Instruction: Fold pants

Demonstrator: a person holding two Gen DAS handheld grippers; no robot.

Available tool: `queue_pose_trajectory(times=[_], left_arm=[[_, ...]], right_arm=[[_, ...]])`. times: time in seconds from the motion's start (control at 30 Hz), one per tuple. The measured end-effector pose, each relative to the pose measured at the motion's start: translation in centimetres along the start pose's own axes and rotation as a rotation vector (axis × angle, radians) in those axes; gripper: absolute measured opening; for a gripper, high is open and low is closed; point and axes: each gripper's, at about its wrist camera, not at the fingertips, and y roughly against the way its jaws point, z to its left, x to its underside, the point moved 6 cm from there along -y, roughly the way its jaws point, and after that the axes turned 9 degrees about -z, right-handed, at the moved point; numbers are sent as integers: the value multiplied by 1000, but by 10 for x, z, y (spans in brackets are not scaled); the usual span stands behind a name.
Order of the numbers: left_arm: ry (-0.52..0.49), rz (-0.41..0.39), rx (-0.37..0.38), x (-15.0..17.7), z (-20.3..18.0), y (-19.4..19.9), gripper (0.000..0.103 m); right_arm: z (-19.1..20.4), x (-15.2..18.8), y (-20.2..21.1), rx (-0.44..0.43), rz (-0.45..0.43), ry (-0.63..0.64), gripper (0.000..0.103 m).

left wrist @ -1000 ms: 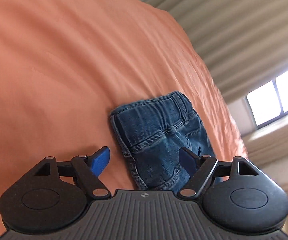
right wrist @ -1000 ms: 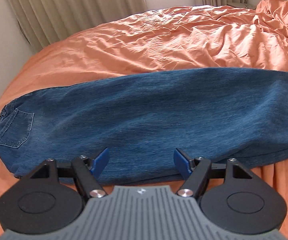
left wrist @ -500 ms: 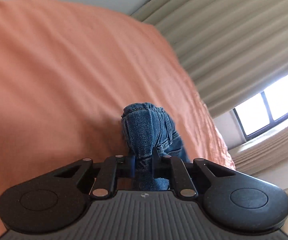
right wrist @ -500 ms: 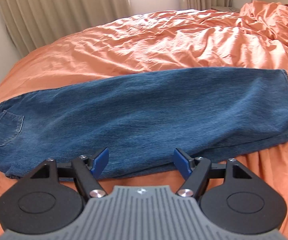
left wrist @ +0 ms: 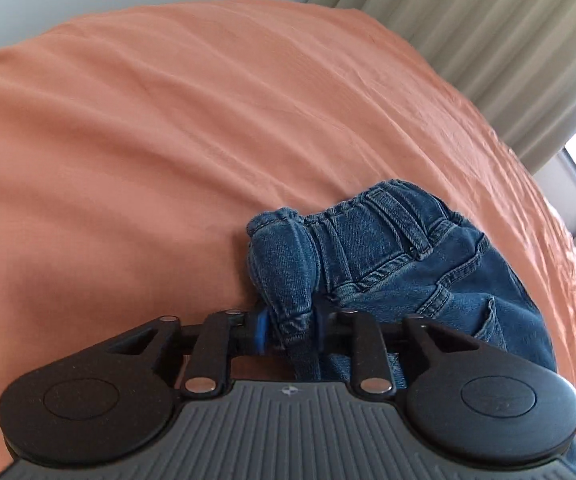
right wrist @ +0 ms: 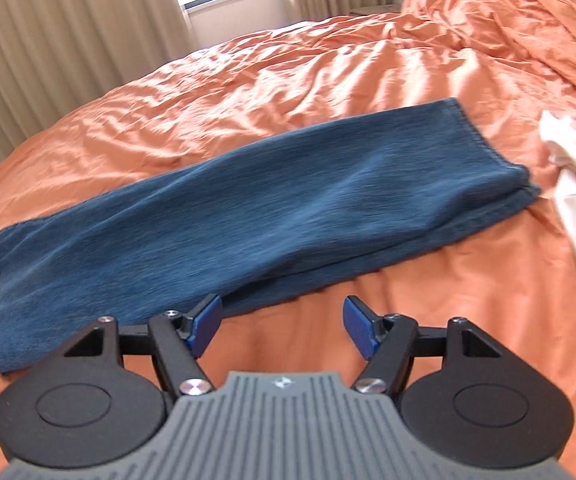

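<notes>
Blue denim pants [right wrist: 272, 204] lie folded lengthwise across the orange bed, waist at the left, leg hems [right wrist: 503, 160] at the right. In the left wrist view my left gripper [left wrist: 289, 330] is shut on a bunched fold of the waistband [left wrist: 288, 264], which stands lifted above the sheet; belt loops and a back pocket show to its right. In the right wrist view my right gripper [right wrist: 282, 326] is open and empty, hovering over bare sheet just in front of the pants' near edge, its left fingertip [right wrist: 206, 320] close to the denim.
The orange bedspread [right wrist: 327, 64] is wrinkled toward the far side. A white cloth [right wrist: 575, 184] lies at the right, beyond the hems. Beige curtains [right wrist: 68, 36] and a window stand behind the bed, near its left edge.
My left gripper closed on the waistband and lifted it, bunching the denim. My right gripper stayed open and shifted right along the pants, bringing the hems and the white cloth into view.
</notes>
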Motion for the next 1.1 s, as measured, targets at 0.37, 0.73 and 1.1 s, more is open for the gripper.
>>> queue_pose_trajectory(times=[0.37, 0.73, 1.1], left_arm=[[-172, -15, 160, 15, -65, 105, 65], [-236, 84, 184, 117, -117, 107, 52], [-225, 75, 109, 129, -122, 106, 49]], right_arm=[[-159, -63, 5, 15, -92, -409, 54], [-249, -74, -95, -22, -34, -714, 41], [-255, -115, -73, -150, -182, -591, 4]])
